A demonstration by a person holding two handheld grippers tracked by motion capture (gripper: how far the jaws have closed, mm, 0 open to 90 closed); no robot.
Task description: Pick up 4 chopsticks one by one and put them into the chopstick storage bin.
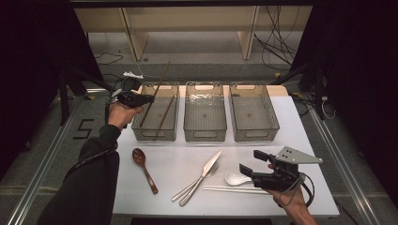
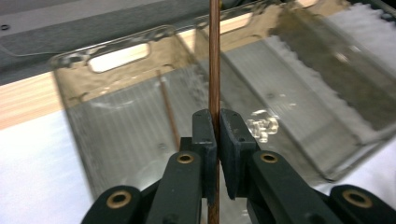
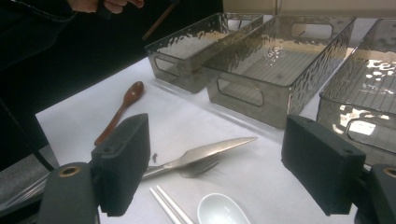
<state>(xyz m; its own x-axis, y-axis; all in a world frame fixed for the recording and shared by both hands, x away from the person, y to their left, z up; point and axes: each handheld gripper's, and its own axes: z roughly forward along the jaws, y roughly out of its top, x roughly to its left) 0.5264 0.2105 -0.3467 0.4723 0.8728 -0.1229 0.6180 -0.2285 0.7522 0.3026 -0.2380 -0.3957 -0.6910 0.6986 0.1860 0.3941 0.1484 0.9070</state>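
While the left gripper [image 1: 141, 99] hangs over the left basket [image 1: 173, 133], its jaws are clenched on a thin brown wooden chopstick [image 2: 214, 56], which stands tilted above this basket. The left gripper view shows the grasp closely: the two black pads press the stick from both sides, and a second brown chopstick [image 2: 169, 109] lies on the ribbed bottom of the clear basket. The high view gives the whole row of three transparent plastic baskets with a rippled wall and cut-out handles, on the white tabletop [image 1: 178, 161]. The right gripper [image 1: 248, 165] rests near the front edge with its jaws released and wide apart, nothing between them. Its own view shows a glossy brown wooden spoon [image 3: 122, 109], a metal knife [image 3: 205, 153] lying over a fork [image 3: 198, 168], white chopsticks [image 3: 168, 205] and a white ceramic spoon [image 3: 222, 210].
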